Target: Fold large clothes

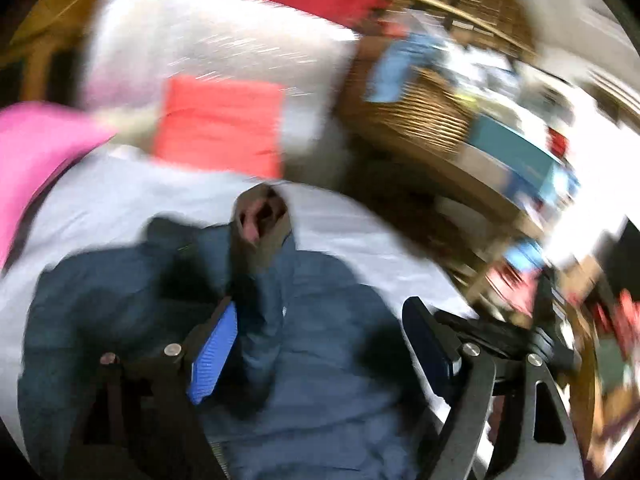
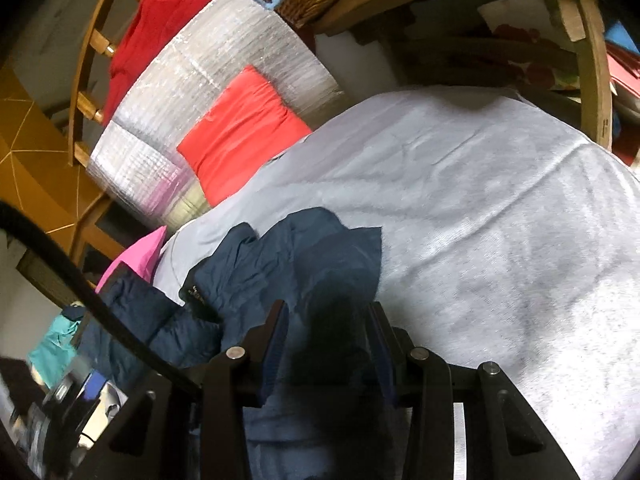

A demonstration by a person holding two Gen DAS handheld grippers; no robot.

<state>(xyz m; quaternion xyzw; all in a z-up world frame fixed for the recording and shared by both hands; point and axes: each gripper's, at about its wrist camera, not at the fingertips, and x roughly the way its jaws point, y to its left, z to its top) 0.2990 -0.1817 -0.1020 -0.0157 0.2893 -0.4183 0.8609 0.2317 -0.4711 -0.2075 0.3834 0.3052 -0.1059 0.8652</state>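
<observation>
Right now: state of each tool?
Left tool: open, nothing gripped, above the crumpled navy blue jacket.
Right tool: shut on the jacket.

Blurred view: the left gripper [image 1: 320,344] stands wide open above a navy jacket [image 1: 320,380] on a pale sheet [image 1: 120,200]. Beyond lie a folded red cloth [image 1: 220,128] and a basket [image 1: 416,116].
</observation>
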